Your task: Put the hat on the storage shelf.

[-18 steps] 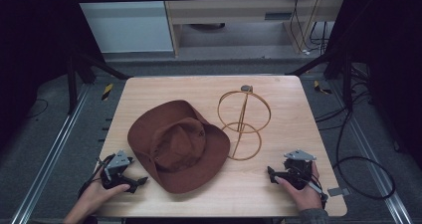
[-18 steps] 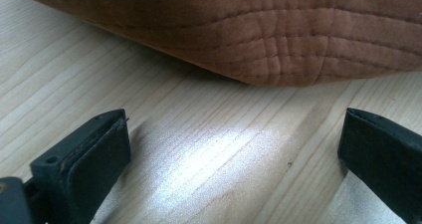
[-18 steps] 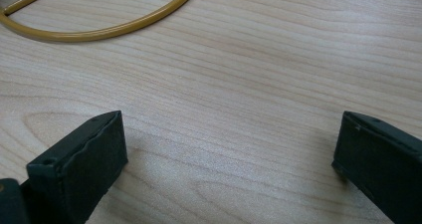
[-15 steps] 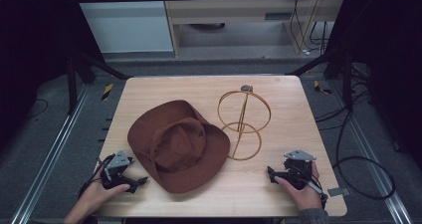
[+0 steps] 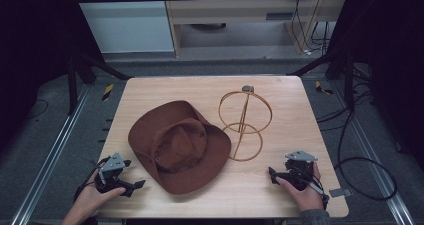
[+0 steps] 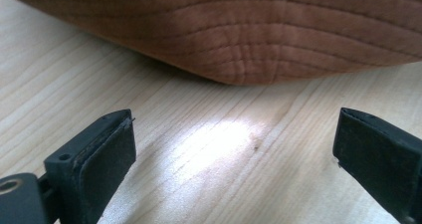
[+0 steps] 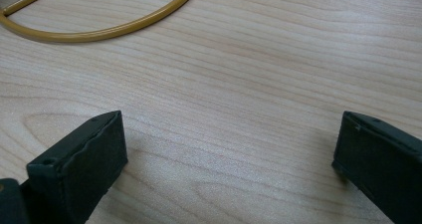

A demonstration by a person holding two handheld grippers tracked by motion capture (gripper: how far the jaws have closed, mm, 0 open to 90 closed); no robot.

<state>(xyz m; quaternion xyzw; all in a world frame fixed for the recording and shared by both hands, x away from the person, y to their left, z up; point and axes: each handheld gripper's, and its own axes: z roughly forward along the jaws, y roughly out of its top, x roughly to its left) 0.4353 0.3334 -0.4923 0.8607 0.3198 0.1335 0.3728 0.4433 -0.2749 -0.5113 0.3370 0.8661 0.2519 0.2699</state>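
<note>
Desk (image 5: 150, 100): pale wood top, grain running across it, dark floor all round.
Hat (image 5: 179, 144): brown, wide-brimmed, lying crown-up left of the desk's centre, its brim reaching down toward the near edge. In the left gripper view the stitched brim (image 6: 259, 40) fills the top of the frame, resting on the wood.
Wire stand (image 5: 244, 124): gold, two rings joined by a slanted rod with a small grey cap at the top, standing right of centre and closer to the far edge than the hat; its lower ring sits just beside the hat's brim. Whether they touch, cannot tell. In the right gripper view, an arc of its base ring (image 7: 99, 32) curves across the top left corner.
Left gripper (image 5: 131, 173): down at the near left corner, held in the person's left hand (image 5: 90, 201), jaws spread wide and empty, pointing at the hat brim, which lies near but apart.
Right gripper (image 5: 271, 175): near the near right corner, in the right hand (image 5: 305, 195), jaws also wide apart, nothing between them but bare wood, aimed leftward, the stand's base ring ahead of it.
</note>
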